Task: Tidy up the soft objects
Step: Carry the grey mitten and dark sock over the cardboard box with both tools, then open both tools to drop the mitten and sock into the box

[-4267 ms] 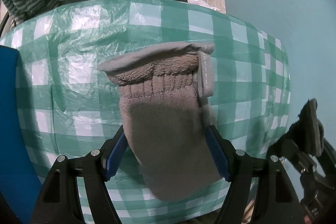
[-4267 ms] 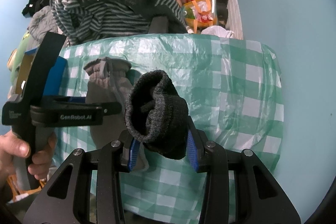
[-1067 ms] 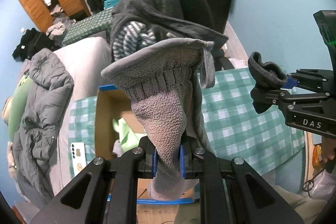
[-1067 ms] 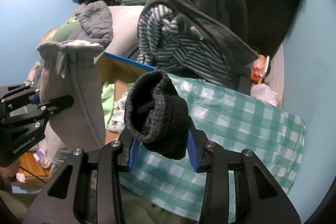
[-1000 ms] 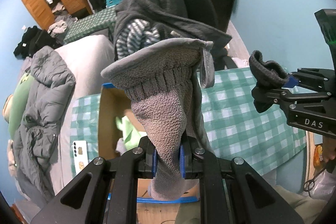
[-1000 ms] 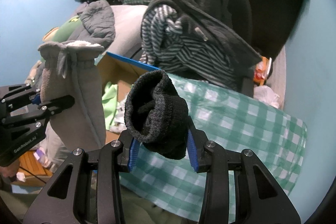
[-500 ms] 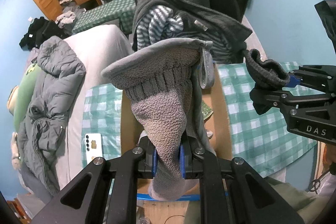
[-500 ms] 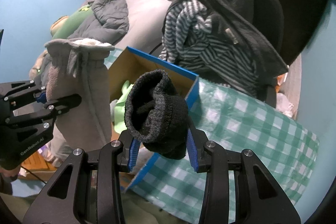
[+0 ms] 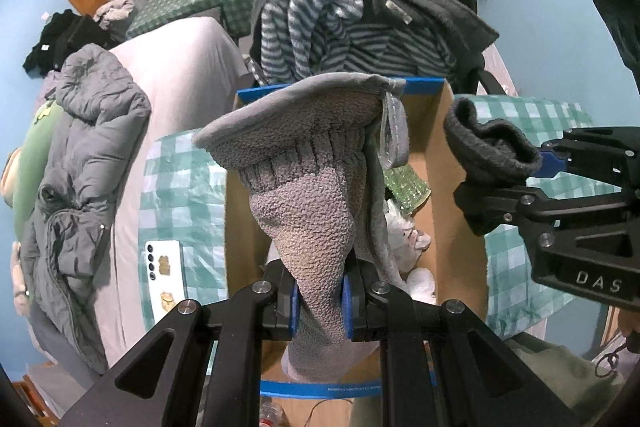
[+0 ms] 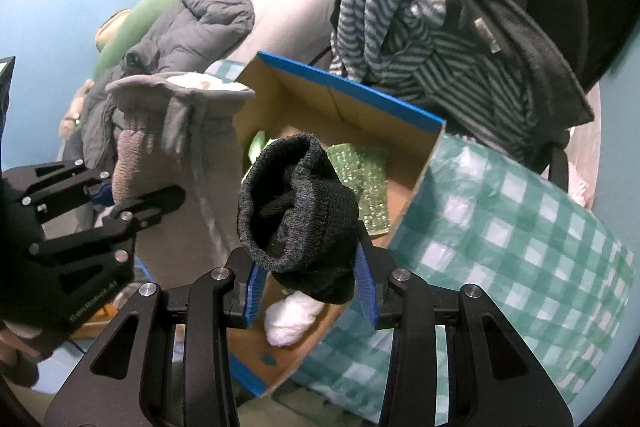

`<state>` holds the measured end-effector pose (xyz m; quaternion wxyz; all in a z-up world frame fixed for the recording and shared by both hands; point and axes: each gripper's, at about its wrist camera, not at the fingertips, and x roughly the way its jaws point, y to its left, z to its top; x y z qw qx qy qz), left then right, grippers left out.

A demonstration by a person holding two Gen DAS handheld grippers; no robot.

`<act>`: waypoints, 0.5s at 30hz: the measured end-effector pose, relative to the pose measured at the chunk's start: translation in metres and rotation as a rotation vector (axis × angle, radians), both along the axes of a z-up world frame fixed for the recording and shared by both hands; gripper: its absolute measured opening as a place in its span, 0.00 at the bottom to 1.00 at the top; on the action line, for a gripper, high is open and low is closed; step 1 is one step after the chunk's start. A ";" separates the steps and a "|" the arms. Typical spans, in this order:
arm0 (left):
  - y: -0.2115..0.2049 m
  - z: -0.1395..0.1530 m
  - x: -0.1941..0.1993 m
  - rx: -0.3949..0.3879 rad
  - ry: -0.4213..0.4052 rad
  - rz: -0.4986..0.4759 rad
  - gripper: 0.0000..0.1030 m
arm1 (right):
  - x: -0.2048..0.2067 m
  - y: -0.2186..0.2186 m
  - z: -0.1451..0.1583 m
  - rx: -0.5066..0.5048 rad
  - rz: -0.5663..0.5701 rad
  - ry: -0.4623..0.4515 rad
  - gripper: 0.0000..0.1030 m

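Both socks have risen from in front of the checkered cloth (image 10: pixel 520 227) to above the open cardboard box (image 9: pixel 456 211). My left hand-held gripper (image 9: pixel 319 301) pinches the grey fleece sock (image 9: pixel 312 195); my right hand-held gripper (image 10: pixel 308 287) clamps the dark knit sock (image 10: pixel 298 211), both over the box's clutter.

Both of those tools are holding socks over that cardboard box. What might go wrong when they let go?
The grey fleece sock in the left tool is long and hangs close to the cardboard box wall, so it may drape over the edge instead of dropping in. The dark sock in the right tool sits near the box's lower corner and could land on the checkered cloth. The tools are close together and might bump.
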<state>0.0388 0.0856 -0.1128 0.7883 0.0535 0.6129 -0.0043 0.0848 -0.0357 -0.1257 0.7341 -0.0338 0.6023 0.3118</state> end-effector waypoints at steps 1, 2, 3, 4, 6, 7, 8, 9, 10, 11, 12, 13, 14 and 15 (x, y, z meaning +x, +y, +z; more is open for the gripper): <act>0.000 -0.003 0.001 0.000 0.005 -0.003 0.15 | 0.001 0.002 -0.003 -0.002 -0.004 0.005 0.38; 0.000 -0.007 0.002 -0.001 0.011 -0.007 0.15 | 0.002 0.003 -0.006 -0.005 -0.010 0.011 0.38; 0.000 -0.010 0.002 -0.001 0.019 -0.012 0.15 | 0.003 0.004 -0.009 -0.008 -0.015 0.019 0.38; 0.000 -0.013 0.004 -0.002 0.024 -0.015 0.16 | 0.005 0.005 -0.012 -0.010 -0.019 0.025 0.38; -0.001 -0.018 0.005 -0.001 0.031 -0.021 0.16 | 0.006 0.007 -0.016 -0.014 -0.029 0.035 0.38; -0.001 -0.020 0.005 0.000 0.036 -0.024 0.16 | 0.007 0.008 -0.018 -0.016 -0.033 0.039 0.38; -0.001 -0.022 0.006 0.001 0.040 -0.026 0.16 | 0.008 0.008 -0.020 -0.018 -0.037 0.043 0.38; -0.001 -0.024 0.006 0.003 0.042 -0.027 0.17 | 0.008 0.009 -0.021 -0.022 -0.041 0.045 0.38; -0.001 -0.025 0.007 0.003 0.043 -0.029 0.17 | 0.009 0.010 -0.022 -0.026 -0.044 0.046 0.38; -0.001 -0.027 0.007 0.004 0.046 -0.032 0.19 | 0.009 0.010 -0.023 -0.031 -0.046 0.047 0.39; 0.000 -0.029 0.008 0.014 0.051 -0.033 0.20 | 0.009 0.010 -0.024 -0.036 -0.049 0.045 0.39; 0.000 -0.031 0.008 0.024 0.054 -0.034 0.21 | 0.009 0.011 -0.024 -0.041 -0.052 0.046 0.39; -0.001 -0.032 0.009 0.048 0.057 -0.036 0.21 | 0.009 0.011 -0.024 -0.044 -0.056 0.047 0.41; -0.001 -0.032 0.009 0.057 0.056 -0.037 0.21 | 0.009 0.011 -0.023 -0.046 -0.061 0.046 0.43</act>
